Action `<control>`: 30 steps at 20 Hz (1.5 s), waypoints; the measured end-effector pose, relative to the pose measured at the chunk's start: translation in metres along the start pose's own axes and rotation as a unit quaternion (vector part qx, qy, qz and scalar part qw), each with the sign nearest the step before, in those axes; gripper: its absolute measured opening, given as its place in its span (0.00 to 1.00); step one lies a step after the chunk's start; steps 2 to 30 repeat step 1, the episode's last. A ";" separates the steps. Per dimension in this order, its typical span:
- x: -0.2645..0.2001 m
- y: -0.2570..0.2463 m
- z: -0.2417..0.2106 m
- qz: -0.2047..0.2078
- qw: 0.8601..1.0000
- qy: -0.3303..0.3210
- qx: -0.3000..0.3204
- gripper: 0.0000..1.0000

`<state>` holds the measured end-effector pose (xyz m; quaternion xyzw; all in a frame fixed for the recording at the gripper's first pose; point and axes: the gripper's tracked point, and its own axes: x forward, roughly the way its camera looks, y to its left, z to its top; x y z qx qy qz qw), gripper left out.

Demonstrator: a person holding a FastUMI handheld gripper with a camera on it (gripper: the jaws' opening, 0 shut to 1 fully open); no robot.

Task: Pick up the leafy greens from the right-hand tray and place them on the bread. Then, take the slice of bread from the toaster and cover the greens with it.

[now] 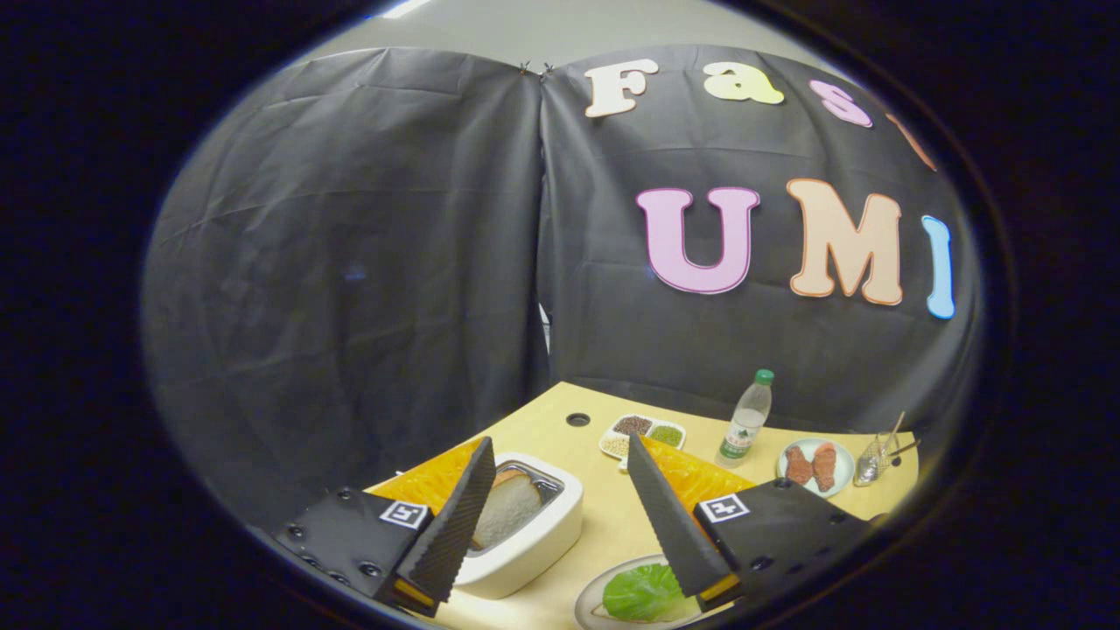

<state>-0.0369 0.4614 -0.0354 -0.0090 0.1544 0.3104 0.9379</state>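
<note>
Jaws of the handheld gripper (560, 516) stand wide apart and hold nothing, their two black ribbed fingers (455, 516) raised above the pale yellow surface (612, 525). Nearest, low between the fingers and close to the right one, a crinkled green leaf of leafy greens (643, 592) already lies on a round white plate (584, 604); the bread beneath it is mostly hidden, with perhaps a pale edge showing. Just beyond the left finger, a pale slice of bread (507, 509) stands upright in the slot of a white rounded toaster (534, 542). The greens step therefore appears complete, and the bread step is in hand: the next move calls for bringing the open jaws over the slot and closing on the slice's exposed top. Farther off stand a small white sectioned dish of grains (643, 433), a clear plastic bottle with a green cap (745, 418) and a white plate of reddish-brown pieces (814, 465).
</note>
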 end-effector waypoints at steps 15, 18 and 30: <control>0.000 0.000 0.001 0.000 1.000 -0.002 -0.001 0.96; 0.000 0.000 0.001 0.000 1.000 -0.002 -0.001 0.96; 0.000 0.000 0.001 0.000 1.000 -0.002 -0.001 0.96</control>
